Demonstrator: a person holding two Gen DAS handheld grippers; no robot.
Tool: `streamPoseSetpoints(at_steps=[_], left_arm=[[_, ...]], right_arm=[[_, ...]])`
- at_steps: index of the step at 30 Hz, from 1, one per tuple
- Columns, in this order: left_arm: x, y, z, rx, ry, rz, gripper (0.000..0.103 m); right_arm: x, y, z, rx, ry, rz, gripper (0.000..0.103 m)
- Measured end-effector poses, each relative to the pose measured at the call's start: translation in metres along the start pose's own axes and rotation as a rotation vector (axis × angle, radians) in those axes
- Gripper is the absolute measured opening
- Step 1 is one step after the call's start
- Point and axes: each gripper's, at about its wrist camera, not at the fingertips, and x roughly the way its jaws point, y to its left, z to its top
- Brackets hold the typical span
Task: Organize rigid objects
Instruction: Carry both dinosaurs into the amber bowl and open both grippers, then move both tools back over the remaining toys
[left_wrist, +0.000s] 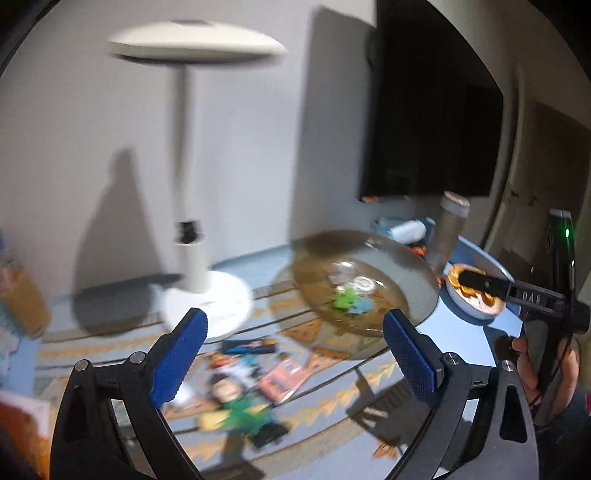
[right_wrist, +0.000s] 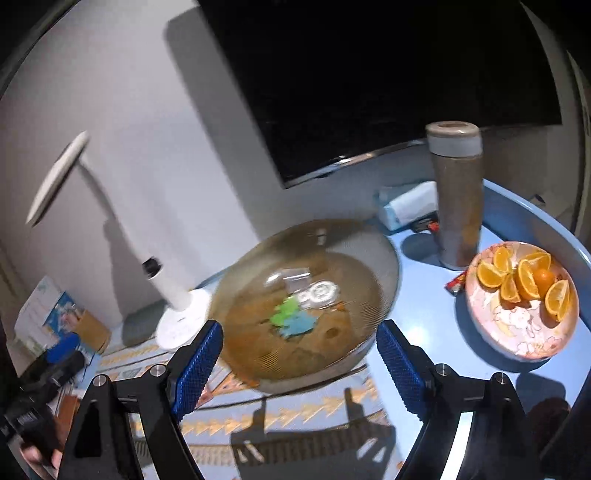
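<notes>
Both grippers, left (left_wrist: 295, 354) and right (right_wrist: 300, 356), hover with jaws spread wide and holding nothing. The amber glass bowl (right_wrist: 258, 354) sits on the worktop (right_wrist: 436, 314), holding green and blue pieces (right_wrist: 291, 319) and a clear round item. A figure (left_wrist: 240, 410) and cards (left_wrist: 284, 380) lie in front of the bowl, a lamp (left_wrist: 192, 258) to its left, an orange plate (right_wrist: 491, 328) to its right, and a flask (right_wrist: 458, 199) behind the plate.

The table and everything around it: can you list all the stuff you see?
Mesh bowl: one, brown, table middle, small green and blue things inside.
Plate: one, pink, right of bowl, holding orange wedges.
Tumbler: one, brown, upright behind plate.
Tissue pack: one, pale blue, left of tumbler.
Desk lamp: one, white, left of bowl.
Toy figure: one, green-shirted, lying on patterned mat.
Screen: one, black, on wall.
Left gripper: blue pads, open.
Right gripper: blue pads, open.
</notes>
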Motion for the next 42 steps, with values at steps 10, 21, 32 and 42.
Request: streamPoseSetpoints(at_steps=[10,21,32,42], left_arm=[[-0.050,0.092,-0.064,-0.236,-0.011,0.162,0.102],[0.008,0.130,-0.153,-0.309,0.141,0.299,0.102],[0.009,0.108,-0.153,-0.189,0.142,0.317,0.102],[0.008,0.115,-0.154,-0.230,0.144,0.295,0.102]], right_arm=[[0.002,0.097,-0.064,-0.193,0.031,0.113,0.094],[0.058,0.113,-0.130,-0.329,0.133,0.018,0.094],[0.077,0.116,-0.144,-0.379,0.184,-0.070,0.094],[0.094,0.122,-0.123,-0.369,0.318,-0.111,0.093]])
